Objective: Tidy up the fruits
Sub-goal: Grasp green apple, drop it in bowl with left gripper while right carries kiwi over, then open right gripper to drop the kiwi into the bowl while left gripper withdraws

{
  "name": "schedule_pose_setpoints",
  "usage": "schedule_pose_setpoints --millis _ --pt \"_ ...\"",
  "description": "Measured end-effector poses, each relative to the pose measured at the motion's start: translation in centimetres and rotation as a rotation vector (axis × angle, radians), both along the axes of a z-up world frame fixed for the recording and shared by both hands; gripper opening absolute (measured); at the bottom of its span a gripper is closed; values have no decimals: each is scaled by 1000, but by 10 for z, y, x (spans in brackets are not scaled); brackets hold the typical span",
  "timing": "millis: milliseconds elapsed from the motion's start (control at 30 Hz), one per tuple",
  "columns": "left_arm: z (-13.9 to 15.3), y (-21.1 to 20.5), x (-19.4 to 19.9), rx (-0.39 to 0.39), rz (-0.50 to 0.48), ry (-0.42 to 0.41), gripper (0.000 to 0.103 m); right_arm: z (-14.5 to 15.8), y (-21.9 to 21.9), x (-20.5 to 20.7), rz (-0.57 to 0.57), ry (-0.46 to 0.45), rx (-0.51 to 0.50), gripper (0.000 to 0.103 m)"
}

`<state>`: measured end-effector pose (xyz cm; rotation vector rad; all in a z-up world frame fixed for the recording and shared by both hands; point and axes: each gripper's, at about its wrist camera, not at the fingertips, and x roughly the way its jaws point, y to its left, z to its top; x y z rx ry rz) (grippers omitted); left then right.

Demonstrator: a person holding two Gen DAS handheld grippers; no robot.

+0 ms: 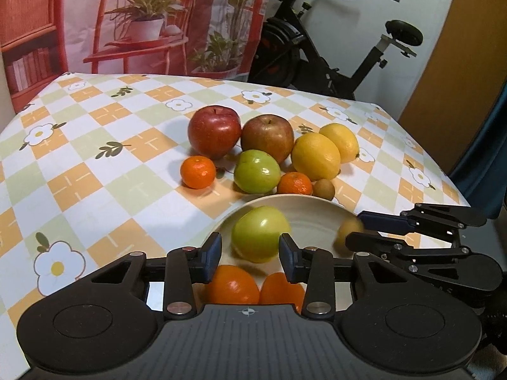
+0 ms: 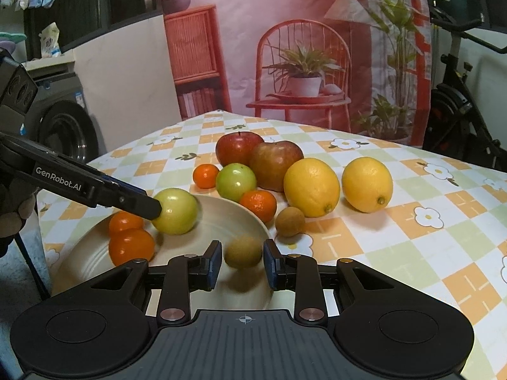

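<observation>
Checked tablecloth is spread w/ loose fruit: two red apples, two lemons.

Cream plate is loaded w/ two oranges, a green apple and a small brown fruit.

Green apple is framed by left gripper, contact not clear.

Brown fruit is seen between right gripper pads, gaps visible, nothing gripped.

Table with checked flower cloth. On it: cream plate near; behind it two red apples, green apple, two lemons, two tangerines, small brown fruit.
</observation>
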<state>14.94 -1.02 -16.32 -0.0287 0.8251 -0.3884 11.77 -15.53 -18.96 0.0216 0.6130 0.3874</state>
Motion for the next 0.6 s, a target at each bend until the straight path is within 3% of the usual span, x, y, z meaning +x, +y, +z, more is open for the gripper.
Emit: schedule_pose_setpoints --millis 167,600 --pt "7 4 -5 -13 33 -42 42 3 -4 -2 -23 -28 16 35" --pt "18 13 -5 -13 102 -124 42 2 -31 10 -134 -17 75 34"
